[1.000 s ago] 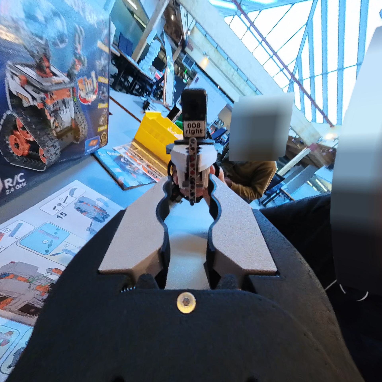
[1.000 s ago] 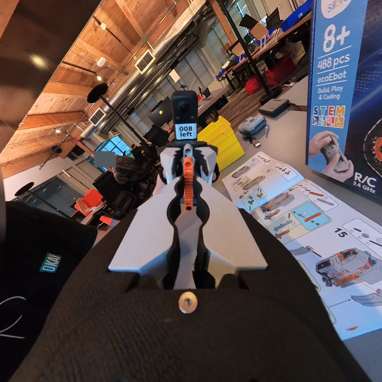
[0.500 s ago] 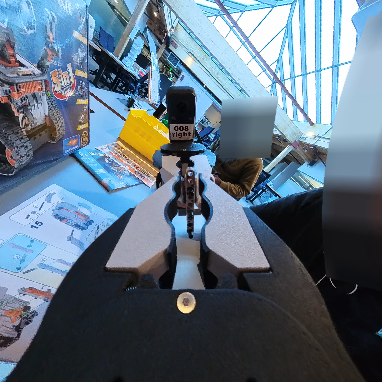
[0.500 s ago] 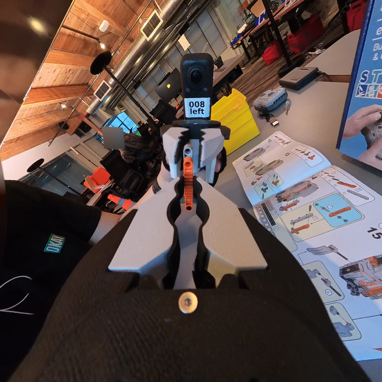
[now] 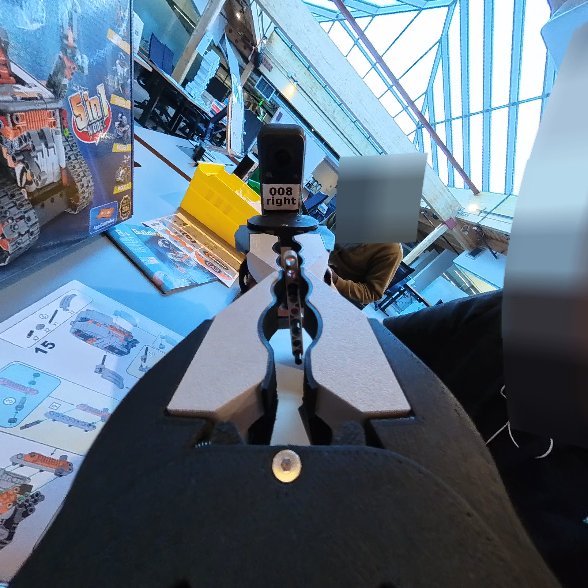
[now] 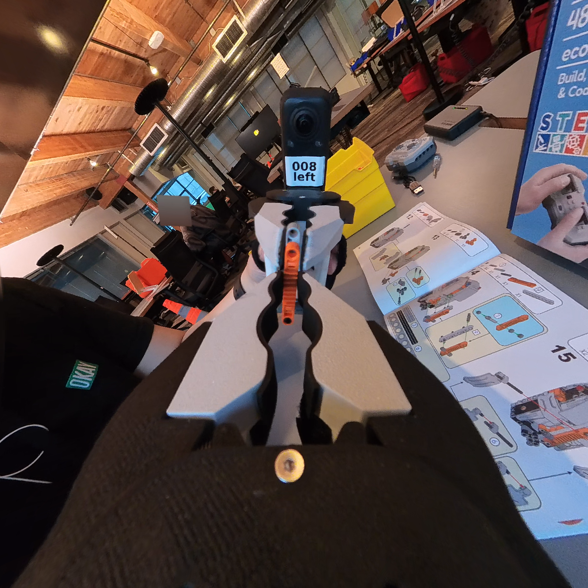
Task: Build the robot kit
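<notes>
My left gripper (image 5: 289, 280) is shut on a dark grey perforated beam (image 5: 294, 318), which runs back between its fingers. My right gripper (image 6: 290, 276) is shut on an orange toothed rack (image 6: 289, 296). The two grippers face each other tip to tip above the table. In the right wrist view the grey beam's end (image 6: 294, 235) shows just behind the rack, inside the left gripper (image 6: 296, 229). In the left wrist view the right gripper (image 5: 288, 251) stands right behind the beam. The rack and beam lie side by side; whether they are joined is hidden.
An open instruction booklet (image 5: 63, 350) (image 6: 477, 318) lies on the table below. A yellow bin (image 5: 219, 203) (image 6: 356, 187), a tall toy box (image 5: 47, 111) (image 6: 556, 127), a second booklet (image 5: 165, 254), a grey block with cable (image 6: 410, 156) and a black device (image 6: 455, 122) stand farther off. Less than 4 cm separates the two grippers' tips.
My left gripper was open; it has moved forward around the grey beam and shut on it. My right gripper stayed shut on the orange rack. The two grippers are closer.
</notes>
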### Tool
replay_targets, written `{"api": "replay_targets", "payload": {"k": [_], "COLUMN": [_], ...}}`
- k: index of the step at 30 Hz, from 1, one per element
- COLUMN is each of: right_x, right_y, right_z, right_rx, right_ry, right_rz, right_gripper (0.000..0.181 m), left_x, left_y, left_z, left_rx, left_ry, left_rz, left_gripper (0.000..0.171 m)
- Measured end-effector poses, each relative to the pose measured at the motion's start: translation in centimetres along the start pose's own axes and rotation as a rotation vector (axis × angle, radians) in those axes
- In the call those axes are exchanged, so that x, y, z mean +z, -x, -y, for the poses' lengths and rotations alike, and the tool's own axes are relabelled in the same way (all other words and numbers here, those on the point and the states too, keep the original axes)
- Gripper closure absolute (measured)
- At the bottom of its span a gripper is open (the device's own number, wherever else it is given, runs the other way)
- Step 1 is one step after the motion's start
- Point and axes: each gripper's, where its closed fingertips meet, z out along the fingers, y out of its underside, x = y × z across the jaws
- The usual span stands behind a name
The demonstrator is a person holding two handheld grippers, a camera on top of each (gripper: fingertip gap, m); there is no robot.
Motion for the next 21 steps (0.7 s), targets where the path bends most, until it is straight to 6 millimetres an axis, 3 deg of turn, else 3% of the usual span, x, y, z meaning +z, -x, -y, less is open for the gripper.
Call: {"api": "replay_targets", "payload": {"k": [4,8,11,13,16,18,21], "right_x": [0.2,-1.1,-2.2,-2.1,-0.8,0.3,1.7], "right_y": [0.0,-0.2,0.0,0.1,0.2,0.3,0.4], "right_z": [0.1,2.4,3.6,3.2,0.8,-0.6,-0.8], "right_rx": [-0.024,-0.104,-0.159,-0.162,-0.108,-0.083,-0.096], "right_ry": [-0.010,-0.141,-0.195,-0.166,-0.039,0.017,-0.015], "right_rz": [-0.008,-0.059,-0.074,-0.061,-0.002,0.033,0.034], "right_gripper": [0.174,0.158,0.157,0.157,0.161,0.165,0.156], "left_x": [-0.5,-1.9,-3.2,-3.9,-4.3,-4.0,-3.3], "left_y": [0.0,-0.1,-0.2,-0.2,-0.5,-0.5,-0.5], "left_z": [0.1,1.0,2.1,2.9,3.6,3.4,2.9], "left_rx": [0.003,0.012,0.012,0.011,0.008,0.008,0.014], "left_ry": [0.009,-0.032,-0.099,-0.148,-0.199,-0.186,-0.158], "left_rz": [0.014,0.031,0.033,0.029,0.010,0.005,0.003], "left_gripper": [0.168,0.168,0.168,0.168,0.168,0.168,0.168]}}
